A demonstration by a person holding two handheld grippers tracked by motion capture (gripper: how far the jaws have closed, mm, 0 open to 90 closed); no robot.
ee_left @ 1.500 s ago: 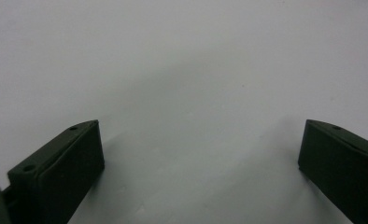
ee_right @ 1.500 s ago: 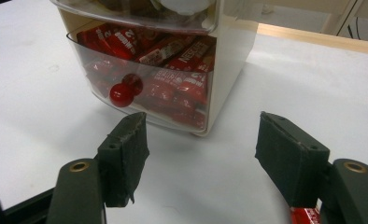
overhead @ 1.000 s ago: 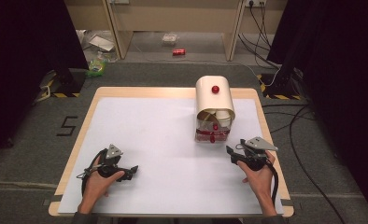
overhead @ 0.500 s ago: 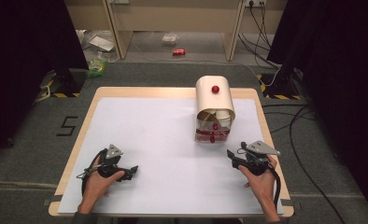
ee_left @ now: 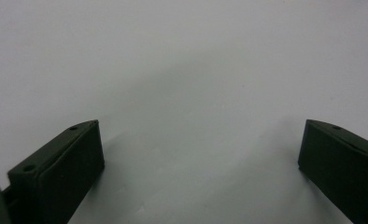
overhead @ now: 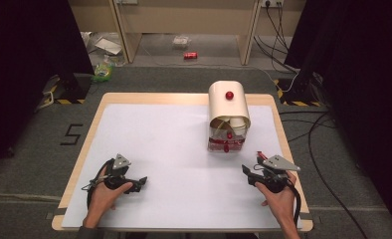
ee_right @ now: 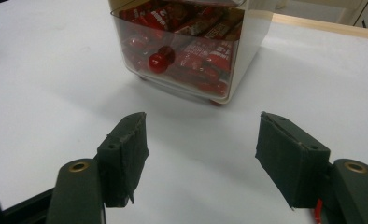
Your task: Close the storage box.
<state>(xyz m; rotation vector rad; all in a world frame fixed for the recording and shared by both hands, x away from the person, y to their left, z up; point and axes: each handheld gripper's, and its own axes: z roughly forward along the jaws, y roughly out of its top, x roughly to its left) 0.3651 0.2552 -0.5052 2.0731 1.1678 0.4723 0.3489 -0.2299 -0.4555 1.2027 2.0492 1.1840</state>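
One cream container (overhead: 228, 115) with a rounded top stands on the table's white sheet (overhead: 174, 149), ahead of the right gripper (overhead: 253, 164) and slightly to its left, apart from it. It is a small cabinet-like box: smooth, opaque cream shell, arched lid bearing one round red knob (overhead: 229, 95), and below it a clear plastic drawer front (ee_right: 182, 51) with a second glossy red knob (ee_right: 158, 62). Through the clear wall show many red wrapped packets (ee_right: 205, 46) with white print, too crowded to count. Under the arch in the high view sit pale cup-like shapes, their number unclear.

The right gripper, one of two, rests low over the sheet with its jaws spread wide and nothing between them; its two black pads (ee_right: 126, 154) are blocky and matte, slightly ragged at the edges, and point at the drawer front. A grey three-cornered plate rides on top.

The left gripper (overhead: 140, 181) lies well off to the left of the container, near the table's near edge, held by a hand (overhead: 102, 196). Its jaws also stand wide apart and released, with bare white sheet between the two smooth black pads (ee_left: 65, 168).
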